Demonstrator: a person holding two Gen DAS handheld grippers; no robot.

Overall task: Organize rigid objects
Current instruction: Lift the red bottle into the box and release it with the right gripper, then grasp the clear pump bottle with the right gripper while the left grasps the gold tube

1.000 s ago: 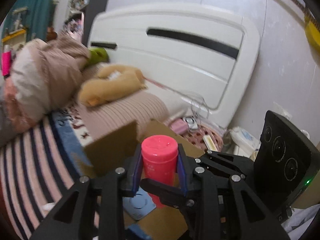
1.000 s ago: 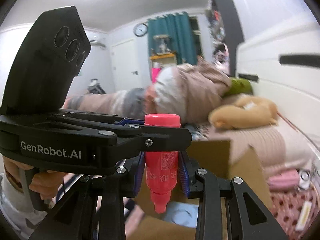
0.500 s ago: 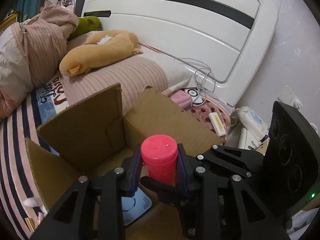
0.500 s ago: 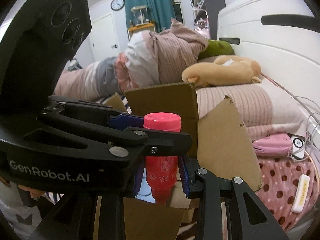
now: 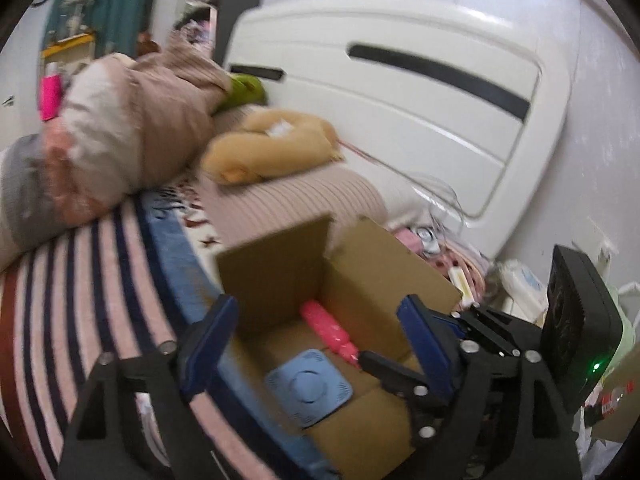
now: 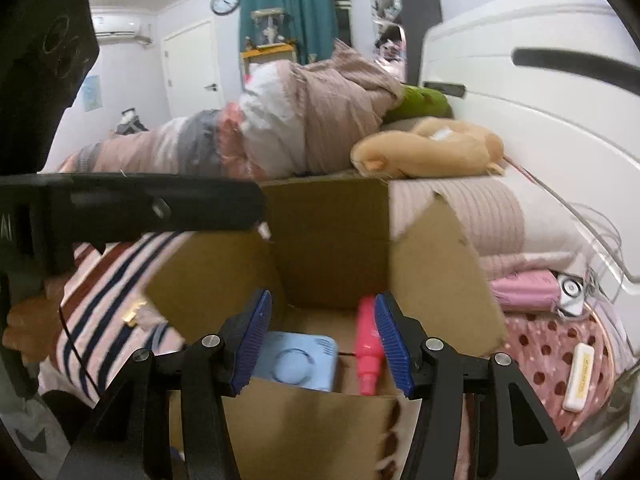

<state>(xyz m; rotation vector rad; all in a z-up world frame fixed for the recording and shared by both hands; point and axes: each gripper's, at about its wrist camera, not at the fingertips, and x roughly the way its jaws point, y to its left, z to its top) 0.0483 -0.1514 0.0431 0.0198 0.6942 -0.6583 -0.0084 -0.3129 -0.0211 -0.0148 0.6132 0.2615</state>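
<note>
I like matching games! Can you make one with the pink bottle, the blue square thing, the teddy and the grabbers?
Things:
1. pink bottle
2. blue square device
3. tan plush toy
4. right gripper

States:
A. lying on the striped pillow
B. open, holding nothing
C. lying on its side in the cardboard box
D. flat on the box floor

Pairs: 1-C, 2-D, 3-A, 4-B

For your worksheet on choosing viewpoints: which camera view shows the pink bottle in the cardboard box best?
The left wrist view: the pink bottle lies almost fully visible on the cardboard box floor. In the right wrist view, the bottle is partly hidden behind a blue finger pad.
</note>
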